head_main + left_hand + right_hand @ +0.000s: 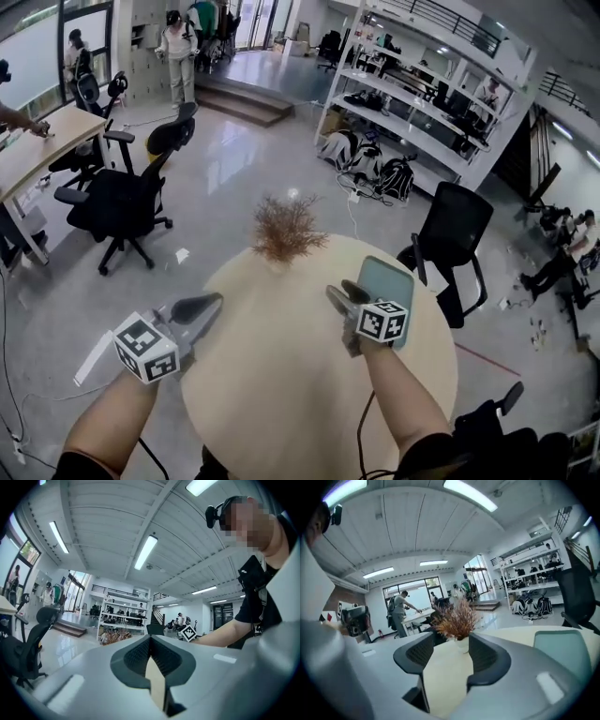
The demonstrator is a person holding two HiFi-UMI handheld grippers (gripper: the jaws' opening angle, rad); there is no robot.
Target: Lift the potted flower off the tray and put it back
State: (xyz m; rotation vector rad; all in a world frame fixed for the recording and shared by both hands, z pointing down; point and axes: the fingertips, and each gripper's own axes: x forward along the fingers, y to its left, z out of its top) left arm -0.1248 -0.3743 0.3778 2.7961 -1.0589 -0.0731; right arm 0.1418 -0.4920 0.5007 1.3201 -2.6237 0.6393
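Flower: rust-brown dried flower in a white pot, at the round beige table's far edge, well beyond both grippers.
Left gripper: clenched, empty.
Right gripper: fingers parted, empty.

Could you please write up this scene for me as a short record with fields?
table: round, pale wood
tray: pale green, lying flat on the table's right side, partly behind the right gripper
potted flower: dried brown sprigs in a white pot, upright near the table's far edge, not on the tray
left gripper: jaws together, nothing held
right gripper: jaws apart, nothing between them, aimed at the potted flower
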